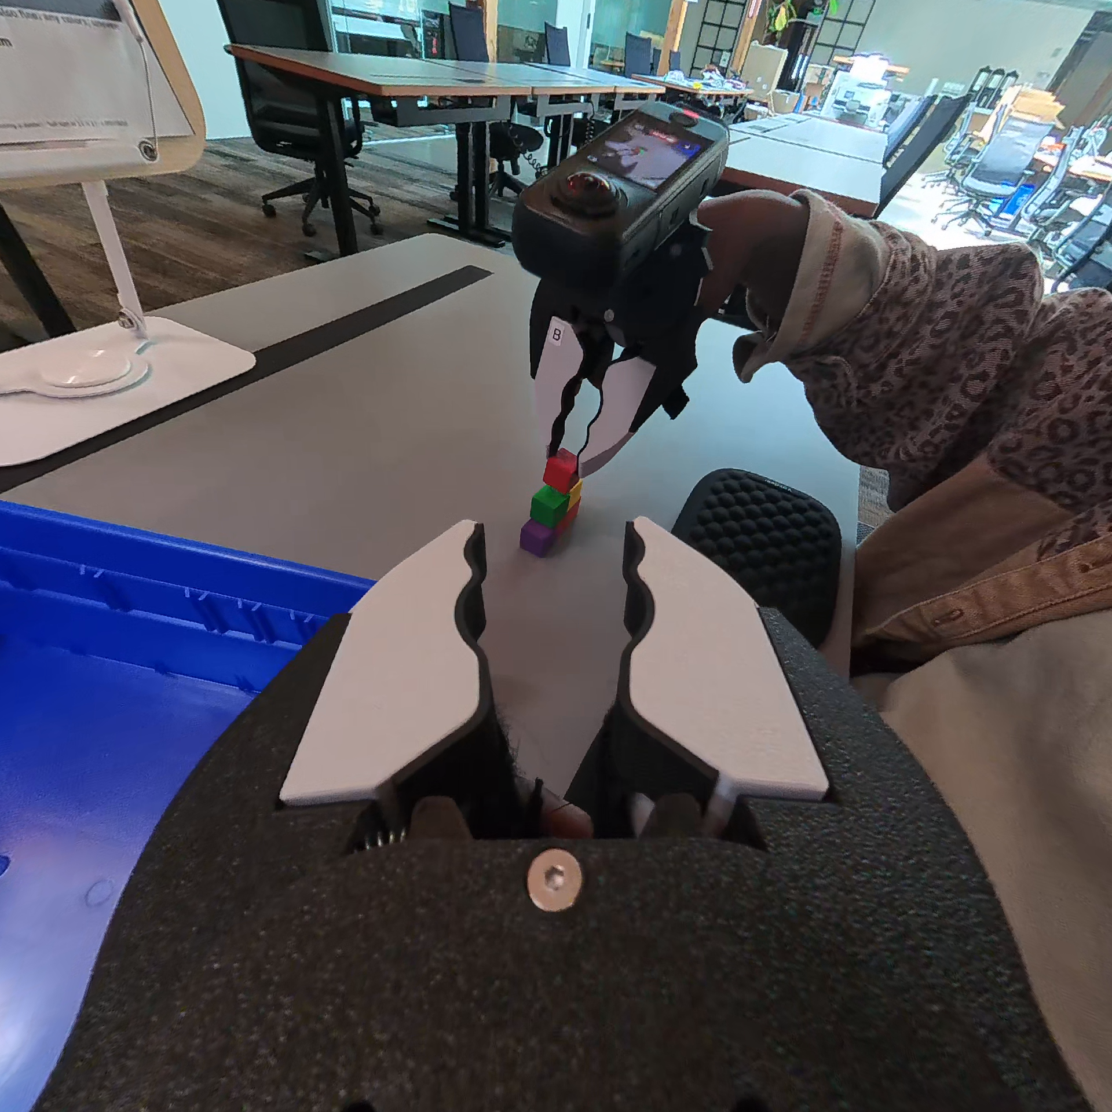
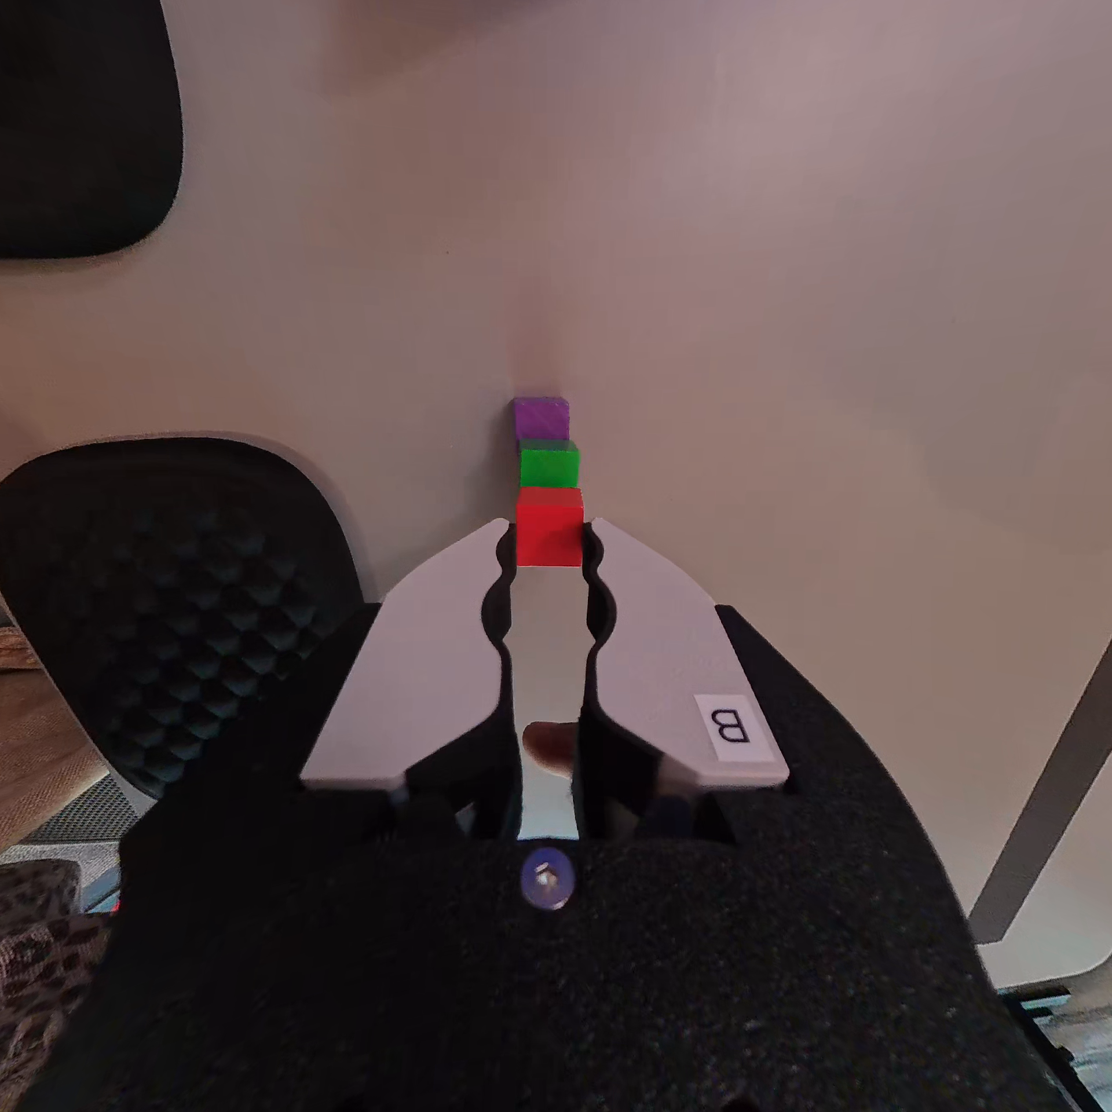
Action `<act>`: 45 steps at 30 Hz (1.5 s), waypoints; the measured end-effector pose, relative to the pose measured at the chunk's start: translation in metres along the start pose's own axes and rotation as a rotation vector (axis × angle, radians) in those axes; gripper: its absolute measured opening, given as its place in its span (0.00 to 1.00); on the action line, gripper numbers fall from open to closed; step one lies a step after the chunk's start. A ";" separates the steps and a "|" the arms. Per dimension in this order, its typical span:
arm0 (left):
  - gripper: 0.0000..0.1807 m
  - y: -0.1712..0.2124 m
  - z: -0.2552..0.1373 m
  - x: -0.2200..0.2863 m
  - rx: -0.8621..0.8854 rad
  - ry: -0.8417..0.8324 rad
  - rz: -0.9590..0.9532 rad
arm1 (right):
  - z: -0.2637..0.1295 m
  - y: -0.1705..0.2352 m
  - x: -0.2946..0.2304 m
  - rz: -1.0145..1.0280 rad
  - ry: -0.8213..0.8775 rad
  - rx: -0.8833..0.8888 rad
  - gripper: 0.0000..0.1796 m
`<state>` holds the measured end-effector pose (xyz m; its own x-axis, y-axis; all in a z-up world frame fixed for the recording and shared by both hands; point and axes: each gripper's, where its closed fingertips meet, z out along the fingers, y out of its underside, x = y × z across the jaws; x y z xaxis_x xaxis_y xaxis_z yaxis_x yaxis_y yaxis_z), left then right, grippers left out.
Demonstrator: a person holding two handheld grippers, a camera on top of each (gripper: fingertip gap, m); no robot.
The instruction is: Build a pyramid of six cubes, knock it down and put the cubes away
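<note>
A small stair of cubes stands on the grey table (image 1: 361, 457). It has a purple cube (image 1: 537, 537) at the bottom, a green cube (image 1: 550, 504) above it, and a red cube (image 1: 561, 469) on top. A yellow cube (image 1: 576, 492) and another red one sit behind them. My right gripper (image 1: 565, 458) comes down from above and is shut on the top red cube (image 2: 549, 529), fingertips on both its sides. The green cube (image 2: 549, 466) and purple cube (image 2: 541, 419) lie just beyond my right gripper (image 2: 549, 532). My left gripper (image 1: 553, 535) is open and empty, just short of the purple cube.
A blue plastic bin (image 1: 120, 692) sits at the left beside my left gripper. A black textured pad (image 1: 764, 541) lies right of the cubes; it also shows in the right wrist view (image 2: 180, 602). A white stand base (image 1: 120, 373) is at far left. A patterned sleeve (image 1: 932, 361) reaches in from the right. The tips of one gripper are about 20 cm away from the tips of the other.
</note>
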<state>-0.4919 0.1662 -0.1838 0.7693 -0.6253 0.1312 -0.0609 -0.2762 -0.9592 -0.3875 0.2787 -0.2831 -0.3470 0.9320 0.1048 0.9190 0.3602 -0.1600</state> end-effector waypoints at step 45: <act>0.81 0.036 -0.018 -0.062 -0.148 -0.818 -0.079 | -0.064 0.045 -0.016 0.905 0.650 0.731 0.75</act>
<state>-0.5539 0.1818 -0.2221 0.9905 0.1111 -0.0815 -0.0267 -0.4256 -0.9045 -0.3285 0.2772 -0.2289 0.6682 0.7377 0.0965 0.3952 -0.2420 -0.8862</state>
